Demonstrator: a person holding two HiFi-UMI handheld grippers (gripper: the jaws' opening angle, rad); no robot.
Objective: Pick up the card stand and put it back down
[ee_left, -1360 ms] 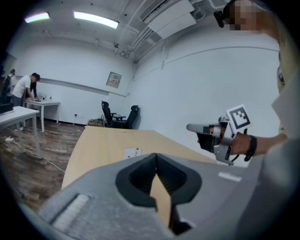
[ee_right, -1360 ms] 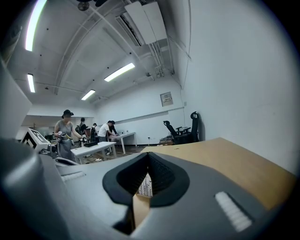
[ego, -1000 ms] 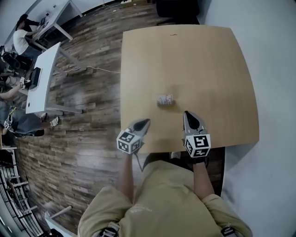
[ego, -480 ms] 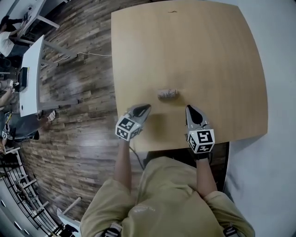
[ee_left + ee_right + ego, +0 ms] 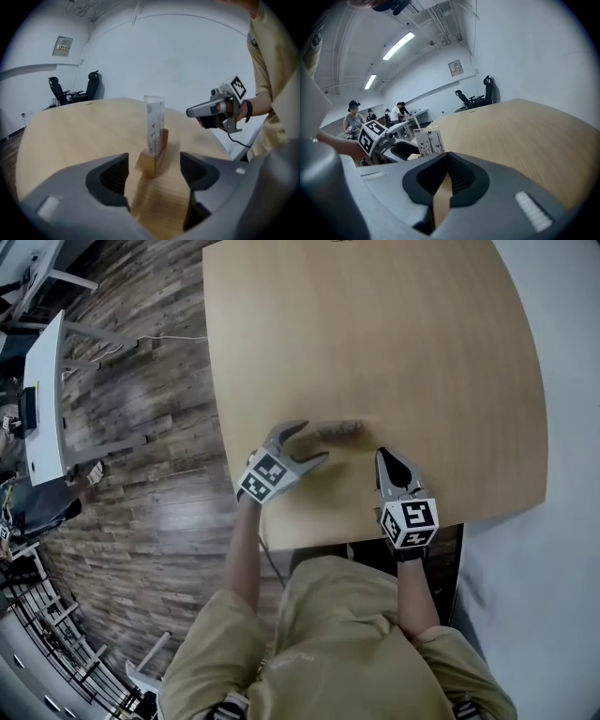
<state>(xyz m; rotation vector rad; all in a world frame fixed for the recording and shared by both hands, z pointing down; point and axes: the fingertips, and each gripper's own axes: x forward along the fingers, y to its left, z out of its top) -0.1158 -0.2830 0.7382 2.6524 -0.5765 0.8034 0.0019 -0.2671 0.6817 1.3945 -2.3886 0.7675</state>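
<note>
The card stand [image 5: 337, 430], a small wooden block holding an upright clear card sleeve, stands on the light wooden table [image 5: 422, 352] near its front edge. My left gripper [image 5: 305, 444] points at it from the left, and its jaws are opening wide. In the left gripper view the card stand [image 5: 153, 145] sits just ahead of the left gripper [image 5: 153, 165], centred on the gap, with neither pad touching it. My right gripper [image 5: 385, 459] rests shut to the stand's right, holding nothing. In the right gripper view the card stand [image 5: 429, 141] and left gripper [image 5: 393, 140] show beyond the shut right gripper [image 5: 449, 157].
The table's front edge [image 5: 356, 532] lies just under both grippers, with the person's torso close behind. A wood floor and a white desk [image 5: 42, 399] lie to the left. Office chairs [image 5: 75, 91] and several people at desks [image 5: 398, 112] are far off.
My left gripper has moved in toward the card stand and gone from shut to wide open. The right gripper has hardly moved. The head camera has shifted, so the table sits higher in view.
</note>
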